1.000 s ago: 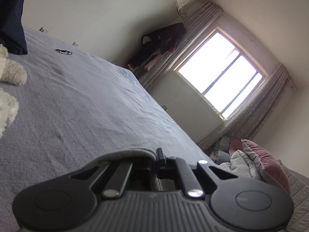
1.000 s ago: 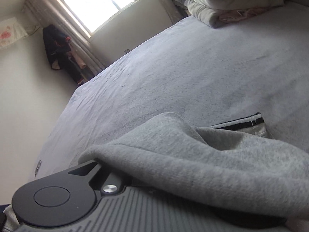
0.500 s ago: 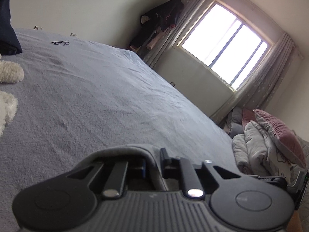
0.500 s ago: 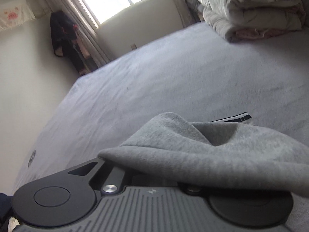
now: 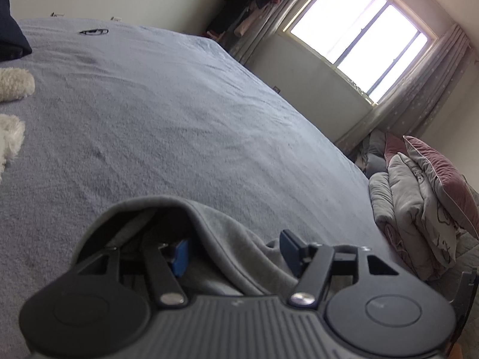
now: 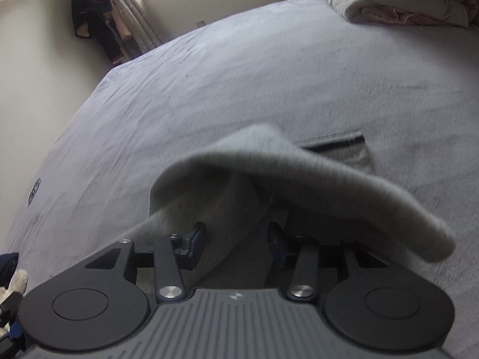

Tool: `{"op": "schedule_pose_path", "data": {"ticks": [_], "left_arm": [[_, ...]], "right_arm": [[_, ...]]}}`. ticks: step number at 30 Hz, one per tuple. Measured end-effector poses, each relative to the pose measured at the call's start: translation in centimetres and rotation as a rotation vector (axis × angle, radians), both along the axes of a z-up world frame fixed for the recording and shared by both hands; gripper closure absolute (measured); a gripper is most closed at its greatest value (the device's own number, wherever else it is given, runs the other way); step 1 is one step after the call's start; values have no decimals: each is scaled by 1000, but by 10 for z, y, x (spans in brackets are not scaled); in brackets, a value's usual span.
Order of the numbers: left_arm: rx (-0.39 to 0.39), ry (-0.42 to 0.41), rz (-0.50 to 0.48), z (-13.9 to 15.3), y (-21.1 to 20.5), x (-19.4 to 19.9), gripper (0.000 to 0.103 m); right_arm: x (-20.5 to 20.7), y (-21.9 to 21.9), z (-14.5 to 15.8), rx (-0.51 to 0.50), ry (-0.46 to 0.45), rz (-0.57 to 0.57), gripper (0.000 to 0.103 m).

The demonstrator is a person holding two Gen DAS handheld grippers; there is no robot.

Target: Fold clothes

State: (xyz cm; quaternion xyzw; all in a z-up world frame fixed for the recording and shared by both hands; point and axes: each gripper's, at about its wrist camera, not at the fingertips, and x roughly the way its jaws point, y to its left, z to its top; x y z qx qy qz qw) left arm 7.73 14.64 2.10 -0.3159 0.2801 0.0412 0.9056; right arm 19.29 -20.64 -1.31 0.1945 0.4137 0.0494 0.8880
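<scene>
A grey sweat garment lies on the blue-grey bed sheet. My left gripper is opening. Its blue pads stand apart, and a fold of the garment is draped over the left finger and runs loosely between the jaws. In the right wrist view the same grey garment arches over my right gripper, whose jaws are also opening. A strip of cloth hangs between the jaws, and no pad presses on it. The garment's black-striped hem lies flat on the sheet beyond.
Folded quilts and a pink pillow are piled at the bed's right end. A white fluffy item and dark navy cloth sit at the left. A small dark object lies far across the sheet. Clothes hang by the window.
Both grippers went from shut on the grey garment to jaws apart, and the cloth now sags loose. Both views tilted down towards the bed.
</scene>
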Motion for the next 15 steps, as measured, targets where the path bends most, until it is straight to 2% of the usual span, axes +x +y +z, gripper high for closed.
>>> {"op": "schedule_pose_path", "data": {"ticks": [7, 15], "left_arm": [[-32, 23, -19, -4, 0, 1, 36], [-50, 43, -37, -7, -5, 2, 36]], "right_arm": [[-20, 4, -13, 85, 66, 24, 53], [-16, 29, -34, 51, 124, 21, 48]]}}
